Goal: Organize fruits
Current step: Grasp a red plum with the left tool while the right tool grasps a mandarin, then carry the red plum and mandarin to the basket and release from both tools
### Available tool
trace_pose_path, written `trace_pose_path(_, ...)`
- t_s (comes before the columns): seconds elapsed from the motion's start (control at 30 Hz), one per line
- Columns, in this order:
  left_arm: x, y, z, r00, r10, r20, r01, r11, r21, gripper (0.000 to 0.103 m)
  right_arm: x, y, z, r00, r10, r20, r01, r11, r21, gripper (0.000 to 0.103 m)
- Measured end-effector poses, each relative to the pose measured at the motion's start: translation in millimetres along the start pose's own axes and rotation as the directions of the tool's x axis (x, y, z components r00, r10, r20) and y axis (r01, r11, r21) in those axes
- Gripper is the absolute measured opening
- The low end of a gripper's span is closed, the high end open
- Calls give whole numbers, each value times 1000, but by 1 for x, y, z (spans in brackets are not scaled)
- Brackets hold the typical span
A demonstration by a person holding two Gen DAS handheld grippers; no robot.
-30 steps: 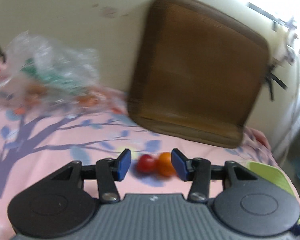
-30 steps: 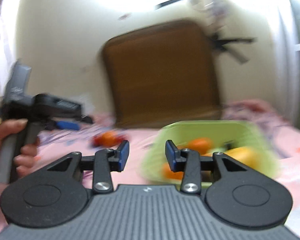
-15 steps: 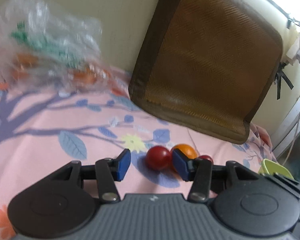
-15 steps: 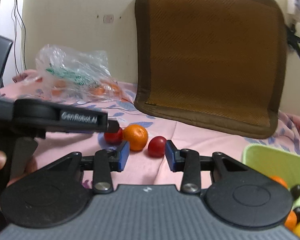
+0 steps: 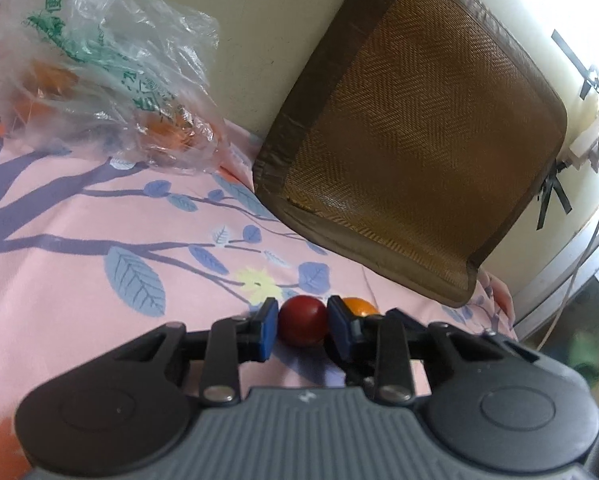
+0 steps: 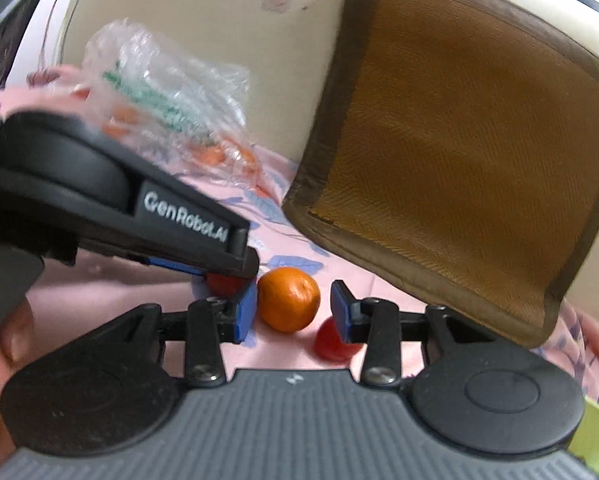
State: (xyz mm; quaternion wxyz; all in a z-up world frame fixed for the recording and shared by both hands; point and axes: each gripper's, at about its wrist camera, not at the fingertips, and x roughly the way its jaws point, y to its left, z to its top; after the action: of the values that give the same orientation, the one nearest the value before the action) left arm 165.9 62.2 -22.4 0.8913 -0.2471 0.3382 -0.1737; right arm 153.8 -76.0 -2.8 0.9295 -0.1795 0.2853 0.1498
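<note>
Your left tool [image 5: 302,329]: blue pads pressed to either side of a dark red fruit [image 5: 302,320], clenched on it; the fruit sits low on the pink floral bedsheet [image 5: 79,280]. In the right wrist view the same tool [image 6: 235,270] reaches in from the left, its tip covering most of that red fruit [image 6: 223,284].

Your right tool [image 6: 293,312]: jaws spread, pads clear of any fruit, released. An orange [image 6: 288,298] lies between and just ahead of its fingers, not touched by either pad.

Second red fruit [image 6: 333,345]: on the sheet just beside the orange, partly hidden behind the right-hand pad [image 6: 341,312] of your right tool.

Orange, left wrist view [image 5: 358,306]: only its top shows, behind the left tool's right-hand pad, just beside the held red fruit.

Clear plastic bag [image 5: 107,80]: crumpled, green print, orange fruits inside; against the wall at the far left, well apart from the three loose fruits.

Brown woven cushion [image 5: 419,132]: leaning tilted on the cream wall, its lower edge on the sheet.

Green container [image 6: 591,440]: a sliver at the lower right edge; contents not visible.
</note>
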Motion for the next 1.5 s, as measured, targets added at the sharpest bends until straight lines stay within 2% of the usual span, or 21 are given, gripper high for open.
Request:
trace_pose_path(0.07, -1, -1, -1, 1000, 4, 4, -4, 1000, 5, 28, 5, 3, 0, 1000, -9, -25, 8, 1000, -26, 39)
trace_pose_path(0.3, -2, -8, -3, 999, 33, 17, -34, 998, 54, 28, 4, 6, -1, 999, -32, -23, 31, 998, -60, 39)
trace_pose_path(0.77, -2, -5, -3, 1000, 29, 11, -30, 999, 38, 28, 4, 19, -3, 995, -102, -16, 98, 980, -174, 39)
trace_pose_path(1.0, -1, -4, -3, 999, 33, 2, -33, 999, 23, 32, 5, 27, -2, 994, -112, -14, 107, 976, -189, 39)
trace_pose_path(1.2, -1, -7, -4, 1000, 26, 9, -26, 999, 43, 28, 3, 30, -3, 994, -113, -7, 110, 976, -187, 39)
trace_pose_path(1.37, -1, -4, -2, 1000, -16, -18, 16, 1000, 26, 28, -11, 29, -8, 994, -107, 6, 107, 984, -142, 38)
trace_pose_path(1.5, -1, 2, -1, 999, -29, -25, 29, 1000, -11, 27, -38, 29, -23, 996, -88, -8, 87, 989, -120, 38)
